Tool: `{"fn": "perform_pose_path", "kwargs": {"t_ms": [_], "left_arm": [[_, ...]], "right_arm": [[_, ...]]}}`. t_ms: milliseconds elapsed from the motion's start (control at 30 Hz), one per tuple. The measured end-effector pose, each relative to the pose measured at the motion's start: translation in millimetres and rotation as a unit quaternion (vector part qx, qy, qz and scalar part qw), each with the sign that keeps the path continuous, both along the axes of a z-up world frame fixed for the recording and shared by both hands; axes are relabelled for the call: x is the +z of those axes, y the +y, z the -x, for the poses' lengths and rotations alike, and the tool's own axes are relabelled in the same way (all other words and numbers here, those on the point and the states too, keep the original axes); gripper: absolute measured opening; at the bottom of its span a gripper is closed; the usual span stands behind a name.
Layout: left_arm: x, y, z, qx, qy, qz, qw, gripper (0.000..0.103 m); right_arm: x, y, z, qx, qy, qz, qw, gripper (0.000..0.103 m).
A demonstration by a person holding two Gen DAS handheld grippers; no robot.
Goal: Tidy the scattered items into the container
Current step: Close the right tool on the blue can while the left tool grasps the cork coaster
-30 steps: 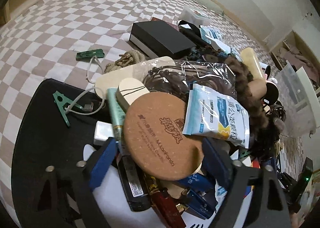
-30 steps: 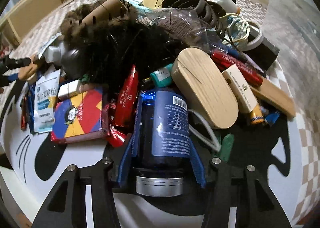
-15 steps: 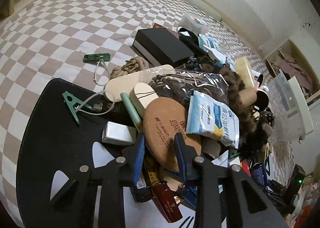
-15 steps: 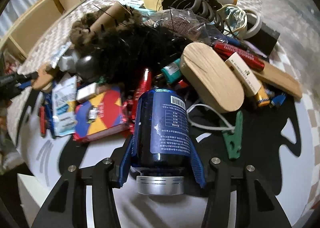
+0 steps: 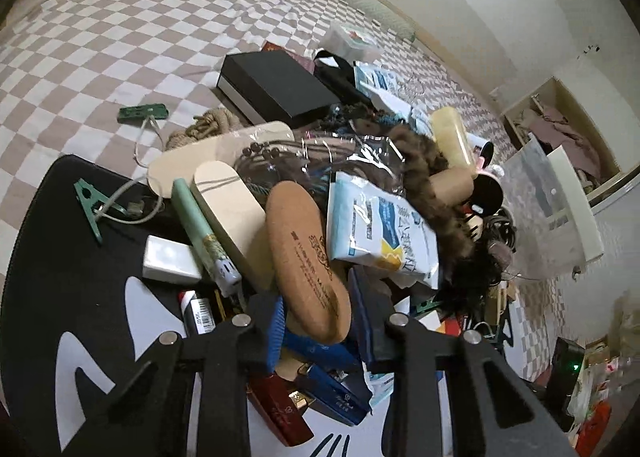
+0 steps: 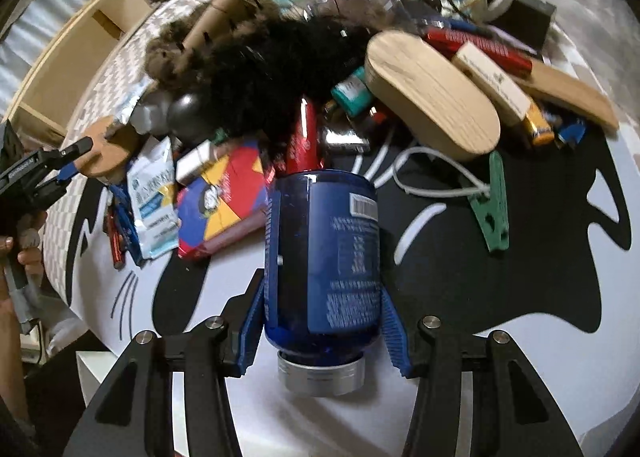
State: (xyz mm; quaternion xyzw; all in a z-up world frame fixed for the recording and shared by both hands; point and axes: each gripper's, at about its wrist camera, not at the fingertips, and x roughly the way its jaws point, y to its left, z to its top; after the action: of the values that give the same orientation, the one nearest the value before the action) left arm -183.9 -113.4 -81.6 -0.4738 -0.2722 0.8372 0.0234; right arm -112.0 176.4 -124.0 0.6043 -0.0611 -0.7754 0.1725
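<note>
Meanwhile, we are pinching a cork coaster (image 5: 310, 265) in our left gripper (image 5: 320, 321) and clamping a blue bottle (image 6: 324, 253) in our right gripper (image 6: 325, 277).

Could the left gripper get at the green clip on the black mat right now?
Probably not yet. The left gripper is shut on the cork disc, so its fingers are occupied. The green clip itself lies uncovered on the mat, only a white cable touching it.
</note>
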Motion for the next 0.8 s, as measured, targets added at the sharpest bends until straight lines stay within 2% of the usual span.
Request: {"fn": "perform_pose_path", "kwargs": {"t_ms": [233,367,600,800], "left_arm": [[-9.7,9.2,6.6,0.002,-0.009,0.016,0.9998,0.030],[-9.0,12.4,7.6,-0.006,-0.008,0.021,0.9997,0.020],[1.1,13.8,0.4,-0.027,0.002,0.033,0.9991,0.015],[6.2,14.3,-7.9,-0.042,0.007,0.049,0.9979,0.013]], "right_arm": [[-1.8,-2.7,1.2,0.002,0.006,-0.003,1.000,0.053],[-5.2,-7.4,3.2,0.007,0.019,-0.029,0.999,0.053],[-5.9,-14.5,6.1,0.015,0.031,-0.043,0.998,0.053],[-2.0,-8.4,0.8,-0.001,0.026,-0.030,0.999,0.053]]}}
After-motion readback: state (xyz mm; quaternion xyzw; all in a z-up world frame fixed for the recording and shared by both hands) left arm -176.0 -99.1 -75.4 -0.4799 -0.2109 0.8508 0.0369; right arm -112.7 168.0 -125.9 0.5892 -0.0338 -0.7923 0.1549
